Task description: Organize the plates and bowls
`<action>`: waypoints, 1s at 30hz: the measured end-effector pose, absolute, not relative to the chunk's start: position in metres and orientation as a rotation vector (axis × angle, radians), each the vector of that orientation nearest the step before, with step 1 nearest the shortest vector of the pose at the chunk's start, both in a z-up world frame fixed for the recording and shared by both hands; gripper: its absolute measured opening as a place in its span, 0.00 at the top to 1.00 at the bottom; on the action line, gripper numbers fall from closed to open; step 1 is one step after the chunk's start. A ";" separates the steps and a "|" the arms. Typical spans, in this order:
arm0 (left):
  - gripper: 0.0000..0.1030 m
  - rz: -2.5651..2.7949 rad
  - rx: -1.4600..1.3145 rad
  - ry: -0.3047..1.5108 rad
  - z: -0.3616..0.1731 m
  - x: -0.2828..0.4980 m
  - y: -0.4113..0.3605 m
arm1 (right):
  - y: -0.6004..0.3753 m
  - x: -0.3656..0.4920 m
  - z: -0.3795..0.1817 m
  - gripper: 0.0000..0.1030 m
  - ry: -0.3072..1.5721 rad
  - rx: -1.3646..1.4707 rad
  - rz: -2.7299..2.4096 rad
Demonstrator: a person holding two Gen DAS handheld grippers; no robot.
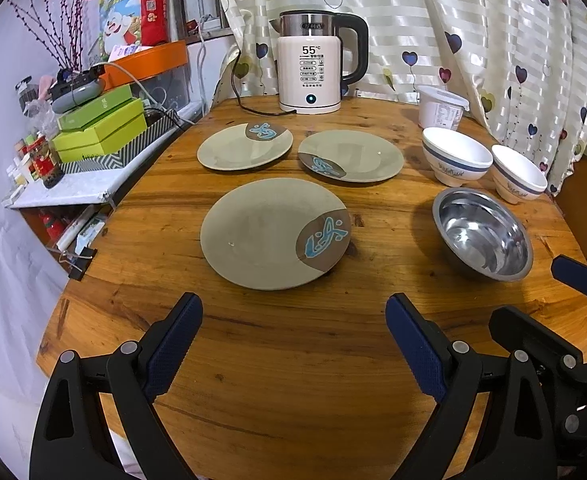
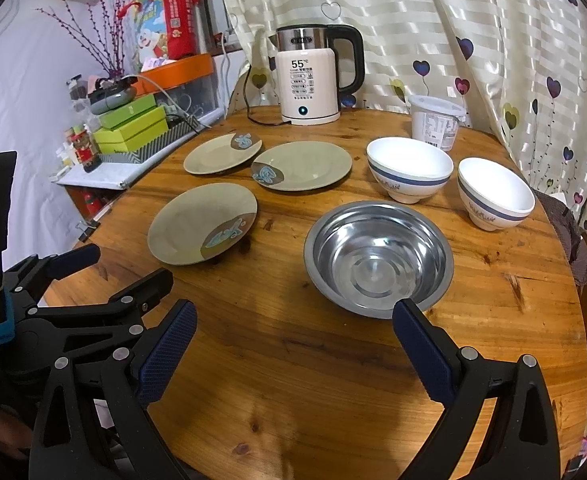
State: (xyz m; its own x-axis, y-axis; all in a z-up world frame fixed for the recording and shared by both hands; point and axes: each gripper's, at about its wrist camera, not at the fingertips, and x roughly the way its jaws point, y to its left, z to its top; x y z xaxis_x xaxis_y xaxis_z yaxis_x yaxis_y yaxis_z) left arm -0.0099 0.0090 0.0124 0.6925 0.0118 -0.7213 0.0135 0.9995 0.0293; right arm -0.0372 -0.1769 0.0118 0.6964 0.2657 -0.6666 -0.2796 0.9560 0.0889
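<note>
Left gripper point(image 1: 293, 344): jaws are spread wide and nothing is held; it is poised over bare wood at the lower centre of the left wrist view, facing the near plate point(image 1: 275, 234).
Right gripper point(image 2: 293, 344): jaws are likewise spread wide and empty; one pad is seen just short of the steel bowl point(image 2: 377, 258), apparently lined up for a first pick.
Plates: three olive plates with a fish motif are laid singly on the round wooden table point(image 1: 293, 380); the far left plate point(image 1: 244, 147) and far right plate point(image 1: 350, 155) sit at mid-frame, close together, none stacked.
Bowls: two white bowls with a blue band, the left one point(image 2: 409, 170) and the right one point(image 2: 495, 194), stand upright at centre right, apart from each other; all bowls are seen empty.
Other containers: a lidded white plastic tub point(image 2: 435, 122) is noted behind the bowls, contents hidden; an electric kettle point(image 2: 307, 76) reads 55 at the top centre.
Task status: judged not begun, as nothing is nested.
</note>
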 end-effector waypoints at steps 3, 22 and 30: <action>0.09 0.005 0.023 0.813 0.012 -0.009 0.011 | -0.175 -0.039 0.012 0.04 0.731 -0.022 0.314; 0.09 -0.002 -0.011 0.805 0.017 -0.004 0.021 | -0.169 -0.033 0.020 0.04 0.686 -0.010 0.367; 0.09 -0.008 -0.022 0.810 0.014 -0.002 0.023 | -0.168 -0.031 0.019 0.02 0.693 -0.013 0.360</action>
State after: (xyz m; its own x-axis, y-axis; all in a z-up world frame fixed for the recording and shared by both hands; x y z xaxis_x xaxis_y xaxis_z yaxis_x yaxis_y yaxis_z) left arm -0.0020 0.0229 0.0139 0.6891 -0.0159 -0.7245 -0.0008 0.9997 -0.0228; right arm -0.0308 -0.1679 0.0186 0.7102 0.3204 -0.6268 -0.3288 0.9383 0.1071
